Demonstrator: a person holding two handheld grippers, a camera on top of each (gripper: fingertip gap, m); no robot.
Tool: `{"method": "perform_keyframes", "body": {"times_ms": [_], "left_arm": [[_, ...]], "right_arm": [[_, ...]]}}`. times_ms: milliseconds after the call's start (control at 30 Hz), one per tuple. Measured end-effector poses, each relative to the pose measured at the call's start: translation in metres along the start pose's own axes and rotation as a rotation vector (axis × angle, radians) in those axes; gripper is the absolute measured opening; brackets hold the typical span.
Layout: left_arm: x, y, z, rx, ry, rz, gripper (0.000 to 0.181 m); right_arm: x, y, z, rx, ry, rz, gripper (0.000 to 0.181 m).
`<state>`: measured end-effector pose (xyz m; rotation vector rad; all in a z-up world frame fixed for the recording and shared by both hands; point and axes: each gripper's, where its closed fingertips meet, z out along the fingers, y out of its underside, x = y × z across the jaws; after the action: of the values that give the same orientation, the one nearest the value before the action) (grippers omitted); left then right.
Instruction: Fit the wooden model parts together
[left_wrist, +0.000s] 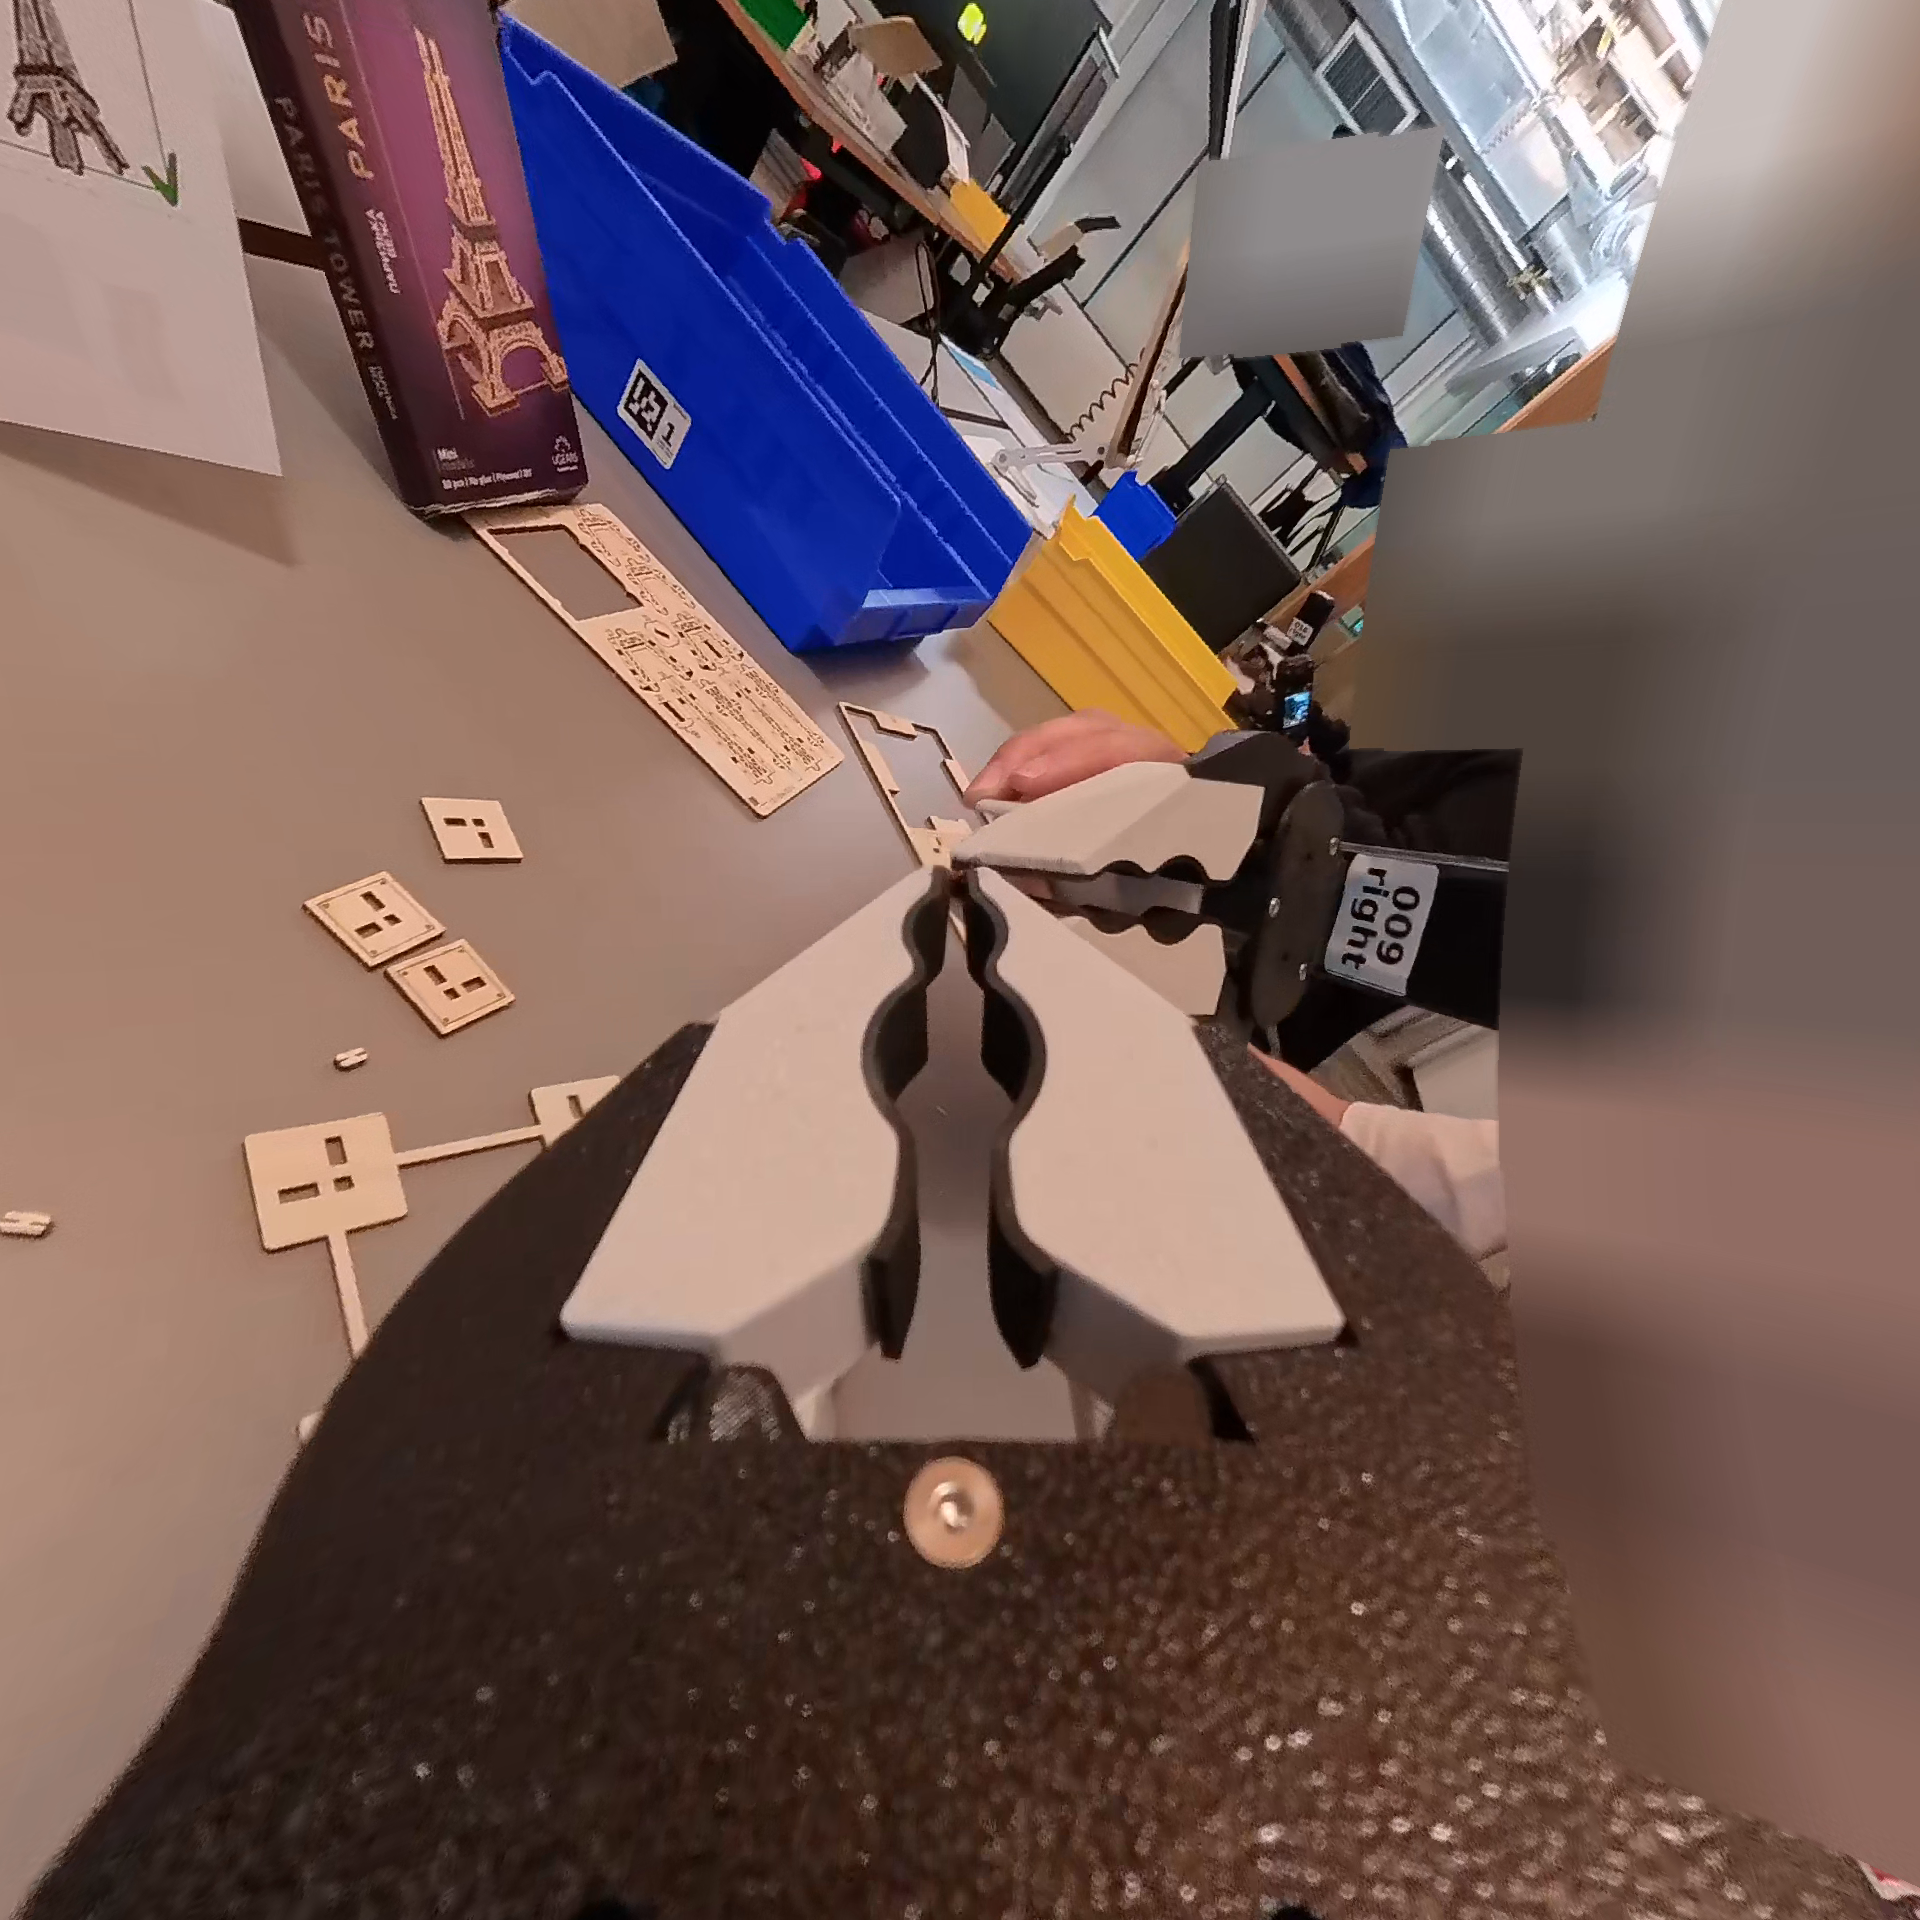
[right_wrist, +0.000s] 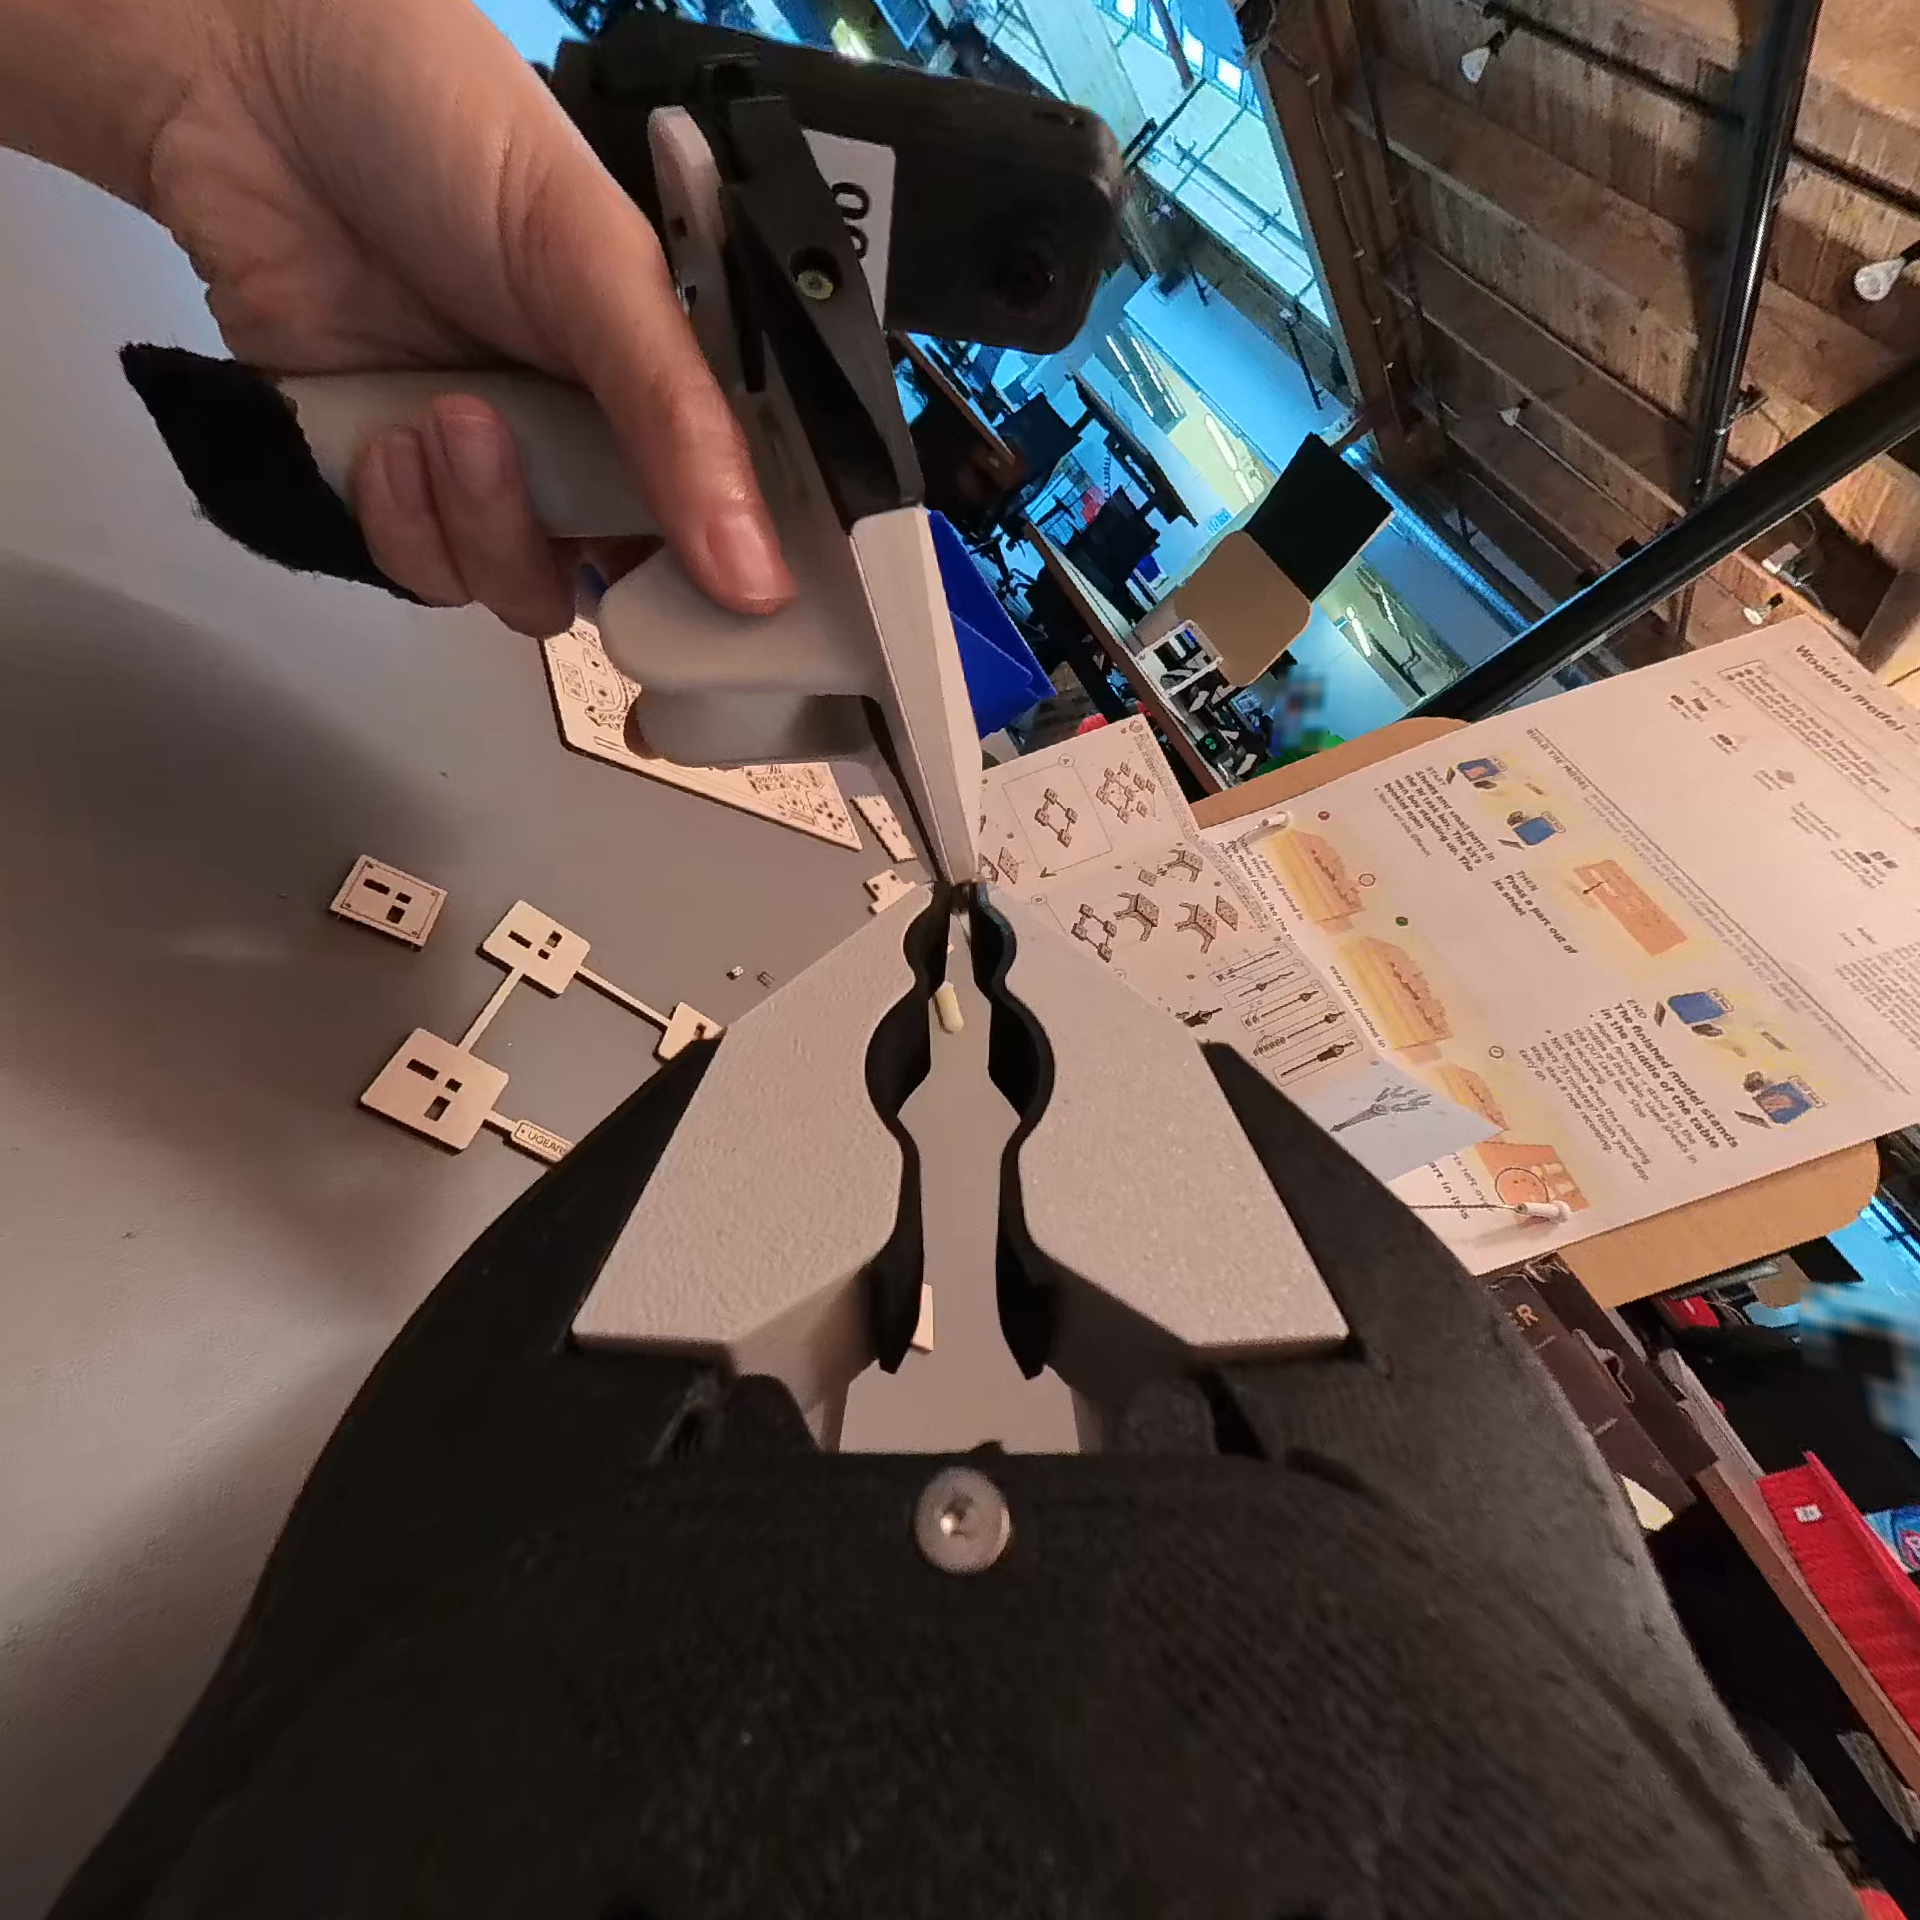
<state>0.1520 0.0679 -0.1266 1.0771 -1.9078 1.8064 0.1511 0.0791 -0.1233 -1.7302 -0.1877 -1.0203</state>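
1. The left gripper (left_wrist: 951, 883) is seen with its two tips squeezed almost together. A tiny thing may be pinched there, but it is too small to be made out.
2. The right gripper (right_wrist: 961, 896) is squeezed nearly shut too. Whether a part is caught in its tips cannot be told. A small pale peg (right_wrist: 948, 1008) is seen through the gap between its fingers; whether it is held or lies on the table cannot be told.
3. The two grippers are brought tip to tip above the grey table (left_wrist: 260, 665). They are likely held this way so that two very small parts can be pushed into each other.
4. The left gripper's handle is wrapped by a hand (right_wrist: 416, 260), so the tips can be kept steady.
5. Just past the tips, a thin wooden frame (left_wrist: 904, 769) is laid flat. It is partly covered by the right gripper.
6. Loose square plates (left_wrist: 372, 916) with little slots are spread out on the table, where they can be reached easily.
7. A bigger wooden sheet (left_wrist: 665, 644) with parts cut in it is laid beside a purple box (left_wrist: 416, 260) and a blue bin (left_wrist: 748, 416).
8. A paper guide (right_wrist: 1558, 935) is propped up on the far side, likely so the steps can be looked at.
9. The spot where the tips meet is tiny and dark, so the parts there are hard to see.
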Motion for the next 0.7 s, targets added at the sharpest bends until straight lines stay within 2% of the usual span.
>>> {"method": "perform_keyframes", "body": {"times_ms": [200, 333, 433, 567, 700], "left_arm": [[-0.006, -0.002, -0.002, 0.028, -0.002, -0.014, 0.0], [-0.009, 0.002, -0.006, 0.004, -0.009, 0.006, 0.0], [-0.007, 0.025, -0.012, -0.163, -0.005, 0.109, 0.0], [-0.021, 0.07, -0.021, -0.47, -0.043, 0.281, 0.0], [-0.044, 0.099, -0.025, -0.679, -0.091, 0.322, 0.0]], "right_arm": [[0.001, -0.003, -0.001, 0.039, -0.004, 0.033, 0.004], [-0.001, 0.004, 0.001, 0.019, -0.023, 0.049, 0.015], [-0.006, 0.025, 0.003, -0.038, -0.099, 0.138, 0.024], [-0.007, 0.076, 0.005, -0.255, -0.134, 0.316, 0.037], [-0.013, 0.107, 0.005, -0.408, -0.148, 0.437, 0.041]]}}
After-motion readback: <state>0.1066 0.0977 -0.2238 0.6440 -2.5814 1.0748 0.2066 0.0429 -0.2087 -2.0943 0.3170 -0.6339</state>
